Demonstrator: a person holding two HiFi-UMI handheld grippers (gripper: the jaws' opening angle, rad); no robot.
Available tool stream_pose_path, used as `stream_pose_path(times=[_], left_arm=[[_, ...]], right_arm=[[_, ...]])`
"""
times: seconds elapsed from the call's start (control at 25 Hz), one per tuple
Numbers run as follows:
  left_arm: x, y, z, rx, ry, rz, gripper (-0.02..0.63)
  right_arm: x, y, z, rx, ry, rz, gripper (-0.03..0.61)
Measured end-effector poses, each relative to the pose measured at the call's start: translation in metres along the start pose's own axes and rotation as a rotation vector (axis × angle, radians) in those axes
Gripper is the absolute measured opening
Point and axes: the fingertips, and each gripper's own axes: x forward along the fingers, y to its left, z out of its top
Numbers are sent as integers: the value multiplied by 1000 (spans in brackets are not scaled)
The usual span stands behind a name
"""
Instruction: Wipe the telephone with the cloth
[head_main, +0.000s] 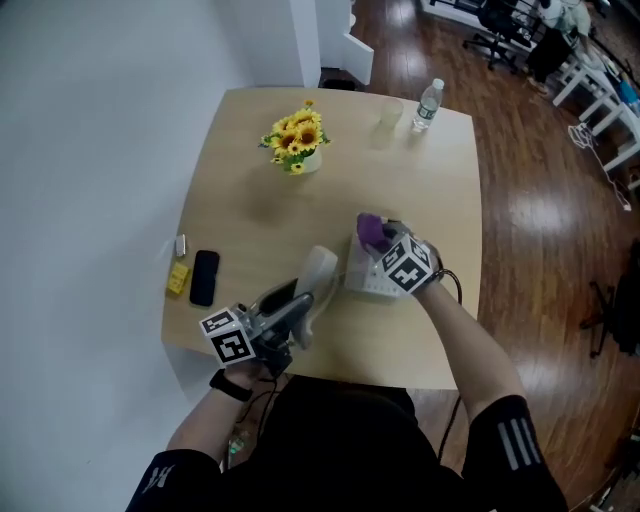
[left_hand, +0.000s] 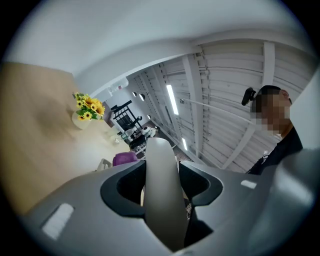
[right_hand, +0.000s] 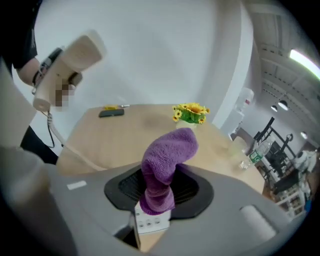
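My left gripper (head_main: 300, 300) is shut on the white telephone handset (head_main: 318, 275), lifted off the table near its front edge; in the left gripper view the handset (left_hand: 162, 190) stands up between the jaws. My right gripper (head_main: 385, 245) is shut on a purple cloth (head_main: 371, 230), which sticks up from its jaws as a folded wad (right_hand: 165, 167). It hovers right over the white telephone base (head_main: 368, 280), whose keypad (right_hand: 150, 222) shows just under the jaws. A coiled cord (right_hand: 75, 150) runs from the handset (right_hand: 67, 65) down toward the base.
A vase of sunflowers (head_main: 296, 135) stands mid-table toward the back. A water bottle (head_main: 427, 105) and a clear glass (head_main: 390, 115) are at the far right corner. A black phone (head_main: 204, 276), a yellow item (head_main: 178, 278) and a small white item (head_main: 181, 244) lie near the left edge.
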Motion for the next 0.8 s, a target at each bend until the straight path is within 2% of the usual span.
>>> stream_pose_path(times=[0.12,0.32,0.6,0.8], left_arm=[[-8,0,-2,4,1,28,206],[-23,7,-6,11,2,72,206],[-29,23,1,1,-12,98,206],[-12,26,8,38,6,82,206]], right_arm=[[35,-29,-9,-59,97,-31,130],[76,-33,-29,-33,189,-13,130],[74,18,-44,8,168,9,128],[66,79,-64,-61,170,76,129]])
